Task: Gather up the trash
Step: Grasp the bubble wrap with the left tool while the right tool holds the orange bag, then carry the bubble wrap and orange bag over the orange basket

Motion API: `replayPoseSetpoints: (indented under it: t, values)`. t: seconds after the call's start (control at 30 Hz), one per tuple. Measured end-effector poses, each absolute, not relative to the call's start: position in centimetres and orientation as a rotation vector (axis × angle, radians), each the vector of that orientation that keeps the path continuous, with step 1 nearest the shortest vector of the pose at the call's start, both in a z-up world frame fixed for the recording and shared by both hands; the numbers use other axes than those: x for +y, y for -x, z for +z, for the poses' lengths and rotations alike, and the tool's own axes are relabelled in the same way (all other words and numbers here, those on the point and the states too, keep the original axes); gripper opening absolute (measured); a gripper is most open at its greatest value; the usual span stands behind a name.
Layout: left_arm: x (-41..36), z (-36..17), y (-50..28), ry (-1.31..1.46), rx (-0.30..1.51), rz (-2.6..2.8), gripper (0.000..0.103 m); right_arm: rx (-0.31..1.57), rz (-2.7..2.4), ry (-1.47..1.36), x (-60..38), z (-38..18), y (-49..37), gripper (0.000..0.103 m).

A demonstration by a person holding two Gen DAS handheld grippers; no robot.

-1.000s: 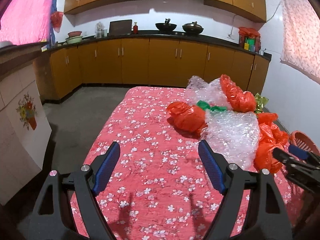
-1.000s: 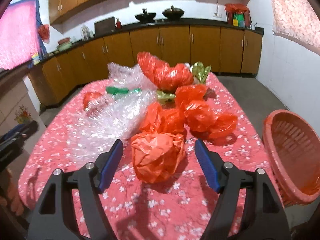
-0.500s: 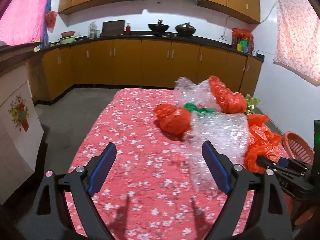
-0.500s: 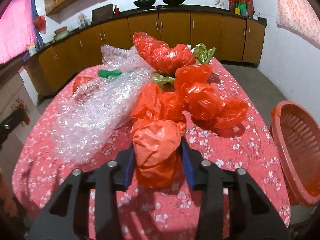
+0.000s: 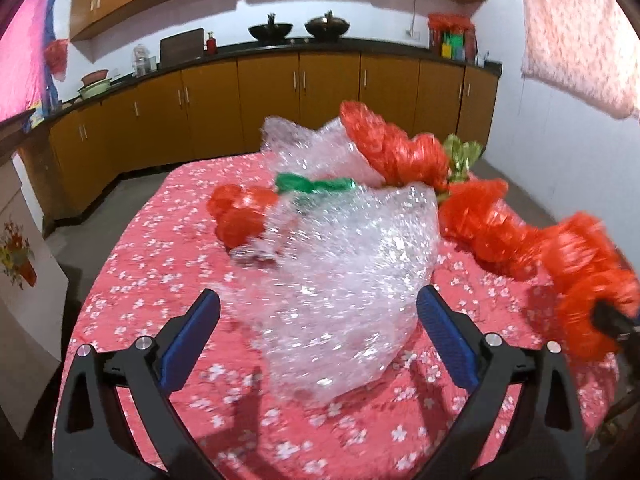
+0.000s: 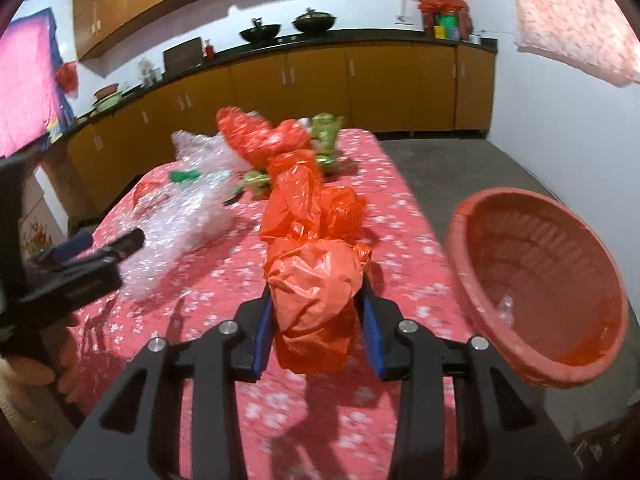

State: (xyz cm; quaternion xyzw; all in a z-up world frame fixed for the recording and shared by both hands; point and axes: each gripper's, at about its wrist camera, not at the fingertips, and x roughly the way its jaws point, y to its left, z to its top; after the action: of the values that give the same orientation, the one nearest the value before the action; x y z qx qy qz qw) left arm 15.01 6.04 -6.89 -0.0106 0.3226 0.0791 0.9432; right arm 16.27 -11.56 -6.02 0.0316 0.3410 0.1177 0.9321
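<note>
Orange bag clamped in right gripper; left gripper opening around bubble wrap.

Floral-clothed table carries bubble wrap (crumpled) and orange bags.

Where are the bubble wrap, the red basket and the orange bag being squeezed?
bubble wrap [image 5: 344, 280], left wrist view, middle of the sheet.
red basket [image 6: 460, 248], right wrist view, left rim.
orange bag [image 6: 316, 292], right wrist view, crumpled front.
</note>
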Motion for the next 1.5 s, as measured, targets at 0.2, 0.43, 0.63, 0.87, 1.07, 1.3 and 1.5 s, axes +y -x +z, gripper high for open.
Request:
replayPoseSetpoints:
  t: [0.2, 0.43, 0.63, 0.87, 1.07, 1.3, 1.5]
  values:
    - [5.1, -8.2, -17.2, 0.000, 0.732, 0.185, 0.099, 0.705, 0.228, -0.096, -13.4, -6.0, -16.1, 0.038]
    - [5.5, -8.6, -17.2, 0.074, 0.750, 0.100, 0.057, 0.708, 0.225, -0.106, -13.8, -6.0, -16.2, 0.038]
    - [5.2, -8.2, -16.1, 0.081, 0.736, 0.057, 0.027, 0.694, 0.231, -0.104, -13.7, -5.6, -16.0, 0.038]
    - [4.9, -5.4, -14.4, 0.070, 0.675, 0.036, 0.025, 0.662, 0.229, -0.100, -13.9, -4.4, -15.5, 0.038]
    - [3.7, -3.0, -13.7, 0.061, 0.630, 0.009, 0.025, 0.638, 0.219, -0.106, -14.5, -3.4, -15.0, 0.038]
    - [0.9, -1.1, -13.0, 0.042, 0.595, -0.049, 0.025, 0.592, 0.169, -0.094, -16.2, -1.8, -14.1, 0.038]
    - [-1.7, -0.5, -12.8, 0.023, 0.587, -0.110, 0.025, 0.551, 0.091, -0.077, -18.6, -0.6, -13.4, 0.038]
